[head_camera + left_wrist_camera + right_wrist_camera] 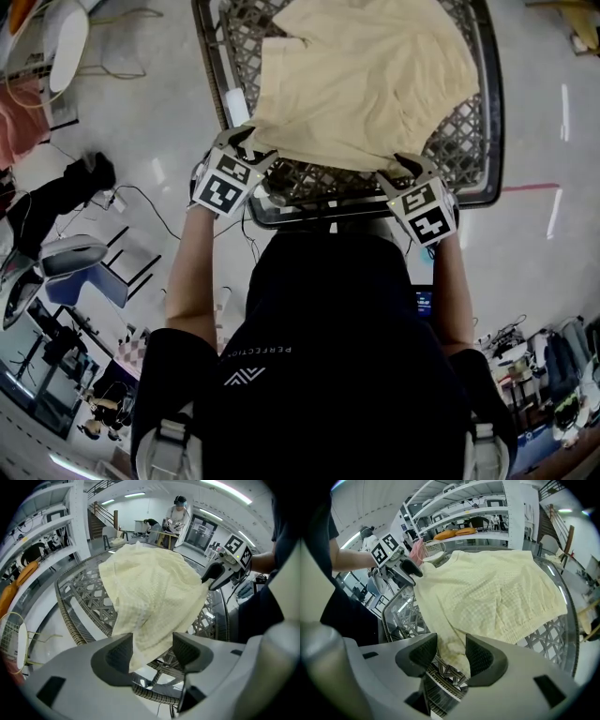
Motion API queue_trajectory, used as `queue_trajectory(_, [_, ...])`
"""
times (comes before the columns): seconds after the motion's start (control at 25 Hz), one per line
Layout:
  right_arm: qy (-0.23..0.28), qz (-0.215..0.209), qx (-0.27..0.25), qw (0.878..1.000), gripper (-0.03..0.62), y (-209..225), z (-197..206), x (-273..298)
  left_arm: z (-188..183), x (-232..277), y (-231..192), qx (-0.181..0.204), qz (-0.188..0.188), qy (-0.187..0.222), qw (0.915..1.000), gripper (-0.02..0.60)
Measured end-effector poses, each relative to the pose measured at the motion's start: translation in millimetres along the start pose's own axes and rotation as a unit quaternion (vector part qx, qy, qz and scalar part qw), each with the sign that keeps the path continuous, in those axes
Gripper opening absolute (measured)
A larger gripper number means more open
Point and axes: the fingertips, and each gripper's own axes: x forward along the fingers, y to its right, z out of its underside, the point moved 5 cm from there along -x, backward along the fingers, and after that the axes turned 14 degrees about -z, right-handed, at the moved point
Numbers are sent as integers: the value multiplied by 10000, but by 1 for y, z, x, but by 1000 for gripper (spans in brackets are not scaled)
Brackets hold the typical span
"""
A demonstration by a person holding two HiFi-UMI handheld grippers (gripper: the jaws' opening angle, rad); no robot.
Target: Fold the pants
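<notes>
Pale yellow pants (366,75) lie spread on a woven lattice table (487,141), their near edge toward me. My left gripper (251,148) sits at the near left corner. In the left gripper view a hanging corner of the pants (154,588) drops between its widely spread jaws (151,644), brushing one pad and clear of the other, so it is open. My right gripper (403,169) is at the near right corner. In the right gripper view a bunched edge of the pants (497,592) hangs between its jaws (451,646), which stand apart, open.
The table's rim (70,616) curves round the near side. On the floor to the left lie a black garment (66,187), cables and a pink cloth (19,122). Shelving (487,513) stands behind the table. People stand at a workbench (176,520) in the distance.
</notes>
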Motion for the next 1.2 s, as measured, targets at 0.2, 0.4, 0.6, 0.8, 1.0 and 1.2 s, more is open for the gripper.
queue_trajectory(0.2, [-121,-219,-90,9996,199,1,2,5,1,5,5,514,322,-91,9981,313])
queue_trajectory(0.4, [-149,-156,-162,9996,199,3,1,5,0,5,7,858,230,-120,9960,322])
queue_trajectory(0.6, [-405,-76,-182,9990,197,6,-1,6,1,9,6,1193,-129,-410,9919,264])
queue_trajectory(0.8, [-348,86,-34,9994,124,12,-2,4,1,8,5,997,-233,-344,9941,245])
queue_trajectory(1.0, [-321,293,-149,9989,98,12,-1,4,-4,8,3,827,-510,-191,9951,112])
queue_trajectory(1.2, [-396,478,-304,9976,51,5,2,6,-9,6,11,1076,-576,-142,9924,26])
